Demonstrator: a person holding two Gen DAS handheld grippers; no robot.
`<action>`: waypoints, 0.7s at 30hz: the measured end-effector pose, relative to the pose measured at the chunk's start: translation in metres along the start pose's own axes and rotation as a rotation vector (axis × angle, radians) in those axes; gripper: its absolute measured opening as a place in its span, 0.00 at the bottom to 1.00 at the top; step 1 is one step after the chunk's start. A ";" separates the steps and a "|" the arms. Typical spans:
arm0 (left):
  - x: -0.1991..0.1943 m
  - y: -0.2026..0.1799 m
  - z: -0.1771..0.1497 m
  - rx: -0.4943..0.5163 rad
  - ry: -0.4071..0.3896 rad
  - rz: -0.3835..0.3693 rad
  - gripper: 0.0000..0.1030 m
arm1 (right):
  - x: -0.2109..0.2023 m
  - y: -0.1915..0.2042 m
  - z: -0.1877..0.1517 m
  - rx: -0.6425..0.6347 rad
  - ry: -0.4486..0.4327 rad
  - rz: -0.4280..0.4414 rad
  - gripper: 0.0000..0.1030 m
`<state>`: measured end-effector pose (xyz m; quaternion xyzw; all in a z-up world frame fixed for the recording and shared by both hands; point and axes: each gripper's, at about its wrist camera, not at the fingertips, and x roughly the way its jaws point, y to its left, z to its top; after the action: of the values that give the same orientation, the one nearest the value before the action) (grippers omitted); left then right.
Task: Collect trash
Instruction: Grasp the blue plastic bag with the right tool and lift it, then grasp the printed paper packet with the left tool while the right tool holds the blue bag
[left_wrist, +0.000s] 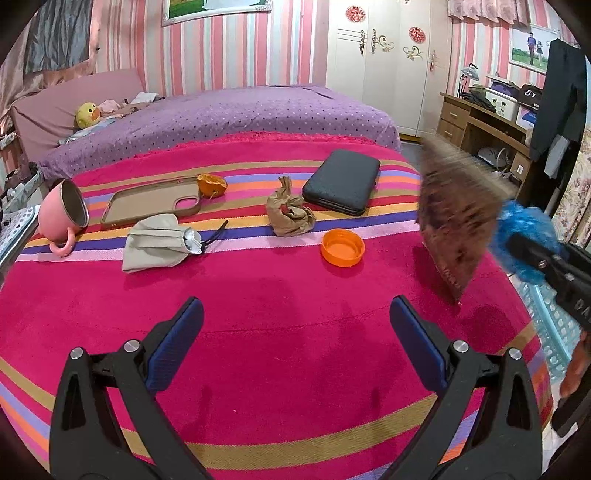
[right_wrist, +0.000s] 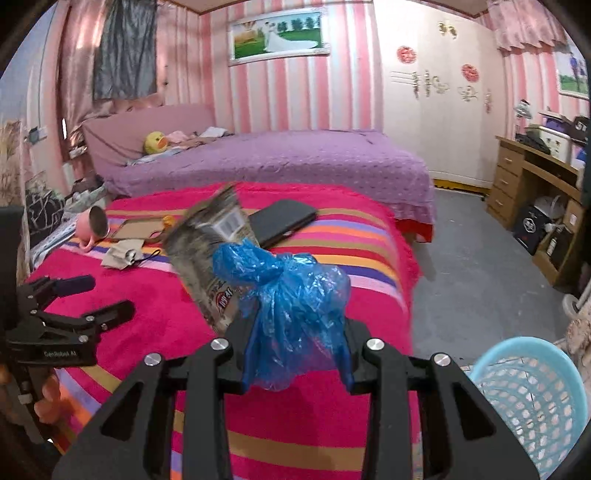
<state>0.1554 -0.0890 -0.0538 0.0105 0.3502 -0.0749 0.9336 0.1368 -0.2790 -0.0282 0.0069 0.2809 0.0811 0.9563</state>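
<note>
My right gripper (right_wrist: 295, 359) is shut on a crumpled blue plastic bag (right_wrist: 295, 295) together with a blurred brown snack wrapper (right_wrist: 208, 251), held above the striped pink blanket (right_wrist: 155, 295). In the left wrist view the same wrapper (left_wrist: 458, 214) and bag (left_wrist: 517, 229) hang at the right in the right gripper (left_wrist: 532, 254). My left gripper (left_wrist: 295, 332) is open and empty over the blanket (left_wrist: 258, 295). Ahead of it lie an orange lid (left_wrist: 342, 246), a crumpled brown wad (left_wrist: 288, 212), a beige pouch (left_wrist: 159, 240) and an orange peel (left_wrist: 211, 184).
A light blue basket (right_wrist: 528, 398) stands on the floor right of the bed, also visible as the basket (left_wrist: 550, 332). A tipped pink mug (left_wrist: 62, 214), a phone case (left_wrist: 151, 201) and a black case (left_wrist: 341, 181) lie on the blanket. A wooden desk (right_wrist: 532, 184) stands at far right.
</note>
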 end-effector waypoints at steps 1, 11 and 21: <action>0.000 0.001 0.000 -0.001 -0.001 0.000 0.95 | 0.002 0.004 0.000 -0.006 0.005 0.005 0.33; 0.019 0.012 0.006 -0.039 0.048 -0.021 0.95 | 0.009 0.005 -0.006 0.007 0.026 -0.029 0.33; 0.060 -0.020 0.008 0.008 0.177 -0.082 0.59 | 0.000 -0.017 -0.010 0.035 0.022 -0.065 0.33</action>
<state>0.2024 -0.1173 -0.0868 0.0064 0.4310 -0.1132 0.8952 0.1342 -0.2958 -0.0374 0.0135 0.2929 0.0451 0.9550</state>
